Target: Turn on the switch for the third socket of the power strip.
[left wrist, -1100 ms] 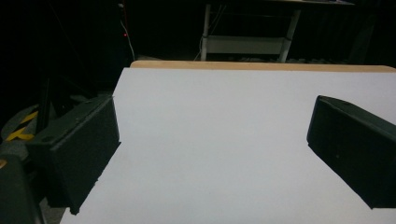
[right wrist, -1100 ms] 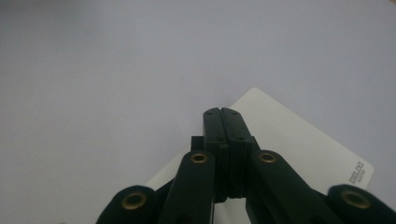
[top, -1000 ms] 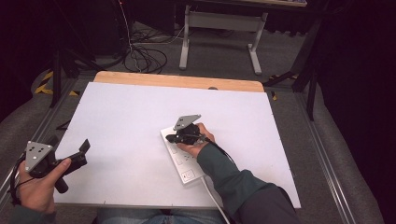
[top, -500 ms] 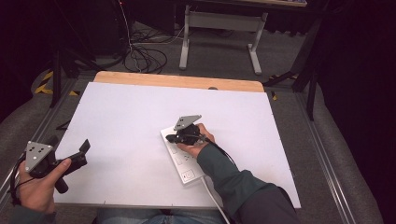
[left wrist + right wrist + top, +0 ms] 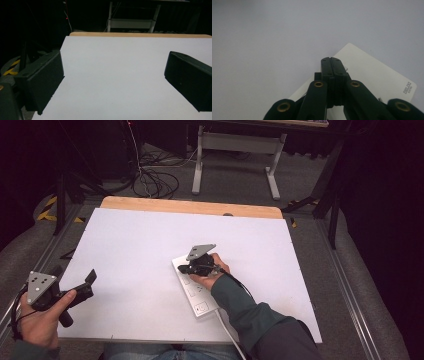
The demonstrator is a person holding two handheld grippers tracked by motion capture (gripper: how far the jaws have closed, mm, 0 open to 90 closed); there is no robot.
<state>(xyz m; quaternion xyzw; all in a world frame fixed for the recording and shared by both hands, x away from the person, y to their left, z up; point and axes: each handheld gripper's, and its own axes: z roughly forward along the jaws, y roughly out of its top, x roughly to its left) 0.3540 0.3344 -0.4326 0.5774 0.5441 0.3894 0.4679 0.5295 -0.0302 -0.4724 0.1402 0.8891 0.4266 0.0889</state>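
High view: I see the power strip [image 5: 196, 288], white, lying a little right of centre and below the middle of the frame on the white table [image 5: 140, 245], its long axis running from upper left to lower right. Its white cord [image 5: 231, 336] leaves the lower end and runs off the bottom edge.

My right gripper [image 5: 183, 268] sits over the upper end of the power strip, tip pointing toward the left of the frame. In the right gripper view [image 5: 330, 60] the two jaws are pressed flat together, nothing between them, with the tip over the strip's edge at centre frame; I cannot tell whether it touches the surface. A grey brand mark [image 5: 407, 87] shows at the lower right of that view.

My left gripper [image 5: 91, 276] is at the lower left of the high view, over the table's near left corner, well apart from the strip. In the left gripper view [image 5: 112, 72] its jaws stand wide apart, bare table between them.
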